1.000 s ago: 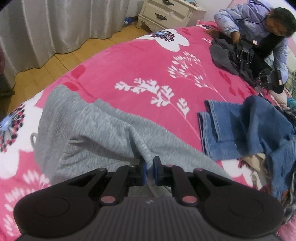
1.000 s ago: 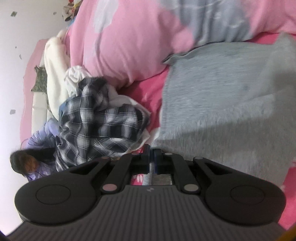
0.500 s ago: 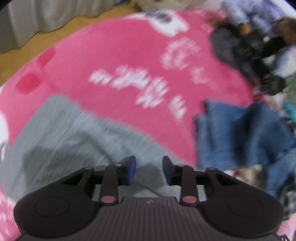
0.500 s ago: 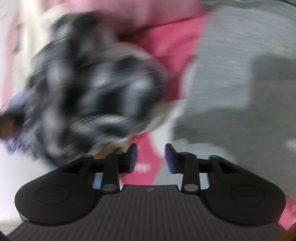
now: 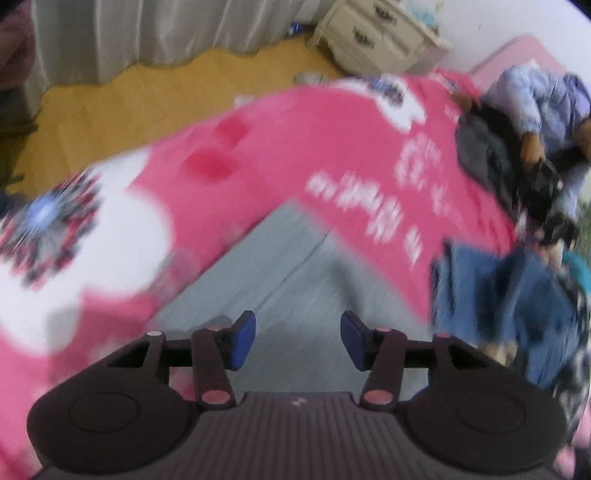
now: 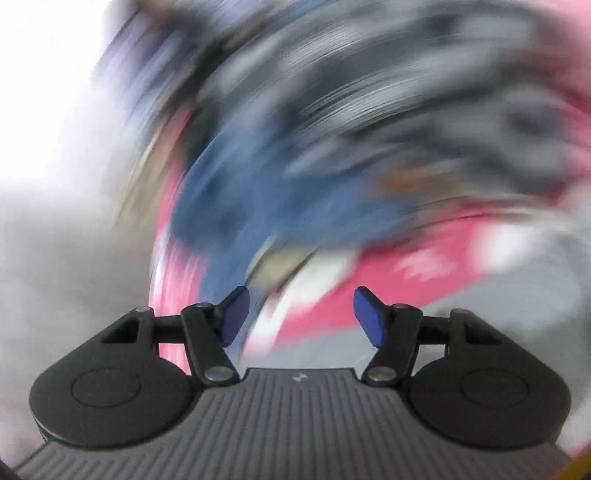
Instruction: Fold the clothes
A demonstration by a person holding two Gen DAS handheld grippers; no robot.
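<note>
A grey knit garment [image 5: 295,269] lies flat on the pink floral bedspread [image 5: 303,147], just ahead of my left gripper [image 5: 298,339]. That gripper is open and holds nothing. Blue jeans [image 5: 517,295] lie to its right. The right wrist view is heavily blurred. My right gripper [image 6: 301,317] is open and empty, facing a blue smear of jeans [image 6: 258,199] and a dark checked garment [image 6: 369,103]. A grey patch of the knit garment [image 6: 517,280] shows at the right.
A person in a light purple jacket [image 5: 535,96] sits at the bed's far right over dark clothes [image 5: 487,147]. A cream nightstand [image 5: 376,33], grey curtains [image 5: 147,33] and wooden floor [image 5: 129,107] lie beyond the bed's left edge.
Both grippers have let go of the grey garment and opened wide. The left one pulled back and swung left; the right one swung fast toward the clothes pile, blurring its view.
</note>
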